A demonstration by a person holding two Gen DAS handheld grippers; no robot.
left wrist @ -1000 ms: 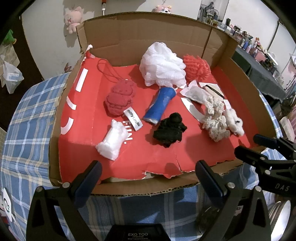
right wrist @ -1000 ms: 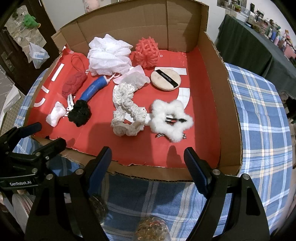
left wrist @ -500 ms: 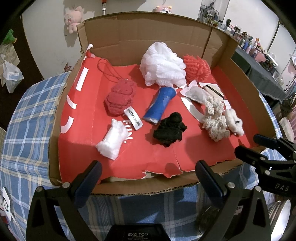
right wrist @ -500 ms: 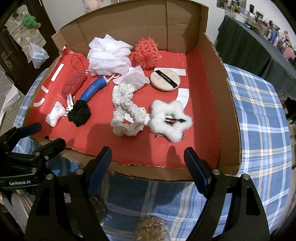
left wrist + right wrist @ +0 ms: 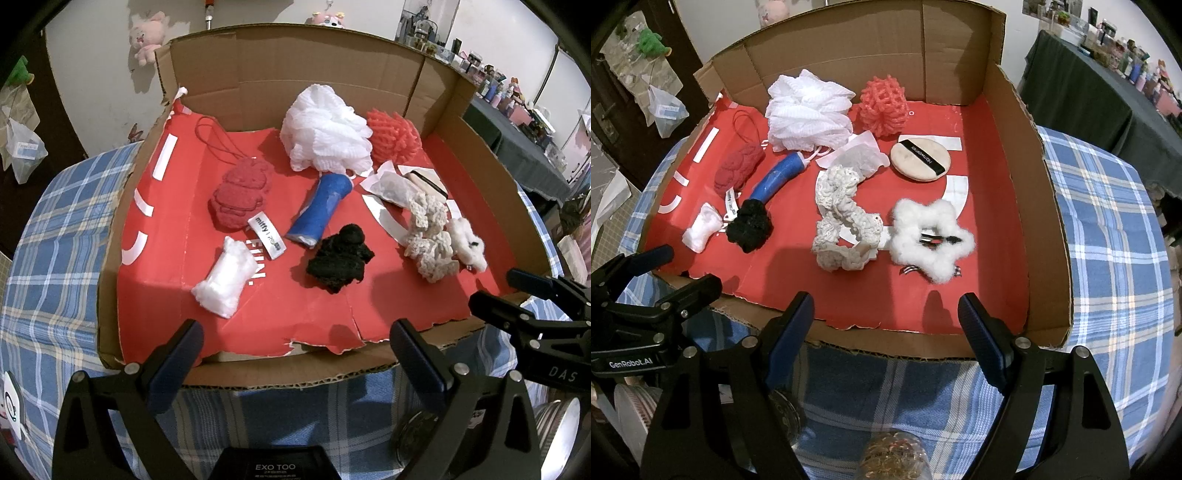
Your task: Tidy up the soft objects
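Contents of the cardboard tray point(image 5: 1045, 206), red-lined, on the plaid tabletop point(image 5: 1108, 229), as I read them left to right.

1. White wadding roll point(image 5: 225, 278), near left: featherlight, crushes; I'd pinch across its middle.
2. Red knitted toy point(image 5: 240, 195) with cord loop: soft, grippy; take the body, not the cord.
3. Blue tube point(image 5: 321, 210): firmer, possibly slick; clamp mid-length.
4. Black scrunchie point(image 5: 338, 260): springy; pinch one fold.
5. White mesh pouf point(image 5: 809, 110), rear: bulky, weightless; grab deep.
6. Coral mesh pouf point(image 5: 884, 105): same.
7. Cream crochet band point(image 5: 846, 225): floppy, will dangle.
8. Powder puff point(image 5: 919, 160): flat; needs an edge grip.
9. Fluffy white star clip point(image 5: 932, 240): hard clip inside.

My left gripper point(image 5: 295, 350) and right gripper point(image 5: 886, 325) both hang at the near edge, jaws apart, holding nothing.
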